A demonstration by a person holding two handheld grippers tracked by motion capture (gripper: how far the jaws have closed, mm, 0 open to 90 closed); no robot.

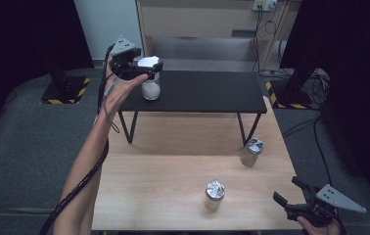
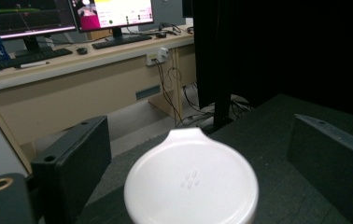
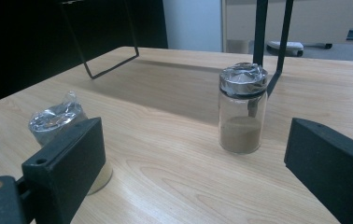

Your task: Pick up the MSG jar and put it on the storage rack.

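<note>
Pale wood grain covers the table (image 1: 173, 196), and a low black shelf (image 1: 207, 90) with thin metal legs stands on its far half. There are three small glass jars. One, with a smooth white round lid (image 2: 191, 184) and white powder inside, stands at the shelf's left end; the left claw (image 1: 149, 66) sits around its lid, jaws spread wide with a clear gap on each side, touching nothing. In the left gripper view the lid lies centred between the jaws and the jar body is hidden below it.

The other two jars have crinkled silvery foil tops. The right claw (image 1: 287, 192) hovers at the table's near right corner, jaws spread and empty. Ahead of it, between its jaws but well apart, stands a foil-topped jar (image 3: 242, 107) holding a little brown powder. The second foil-topped jar (image 3: 55, 122) stands to that claw's left, partly hidden behind the left jaw, its contents hard to make out.
</note>
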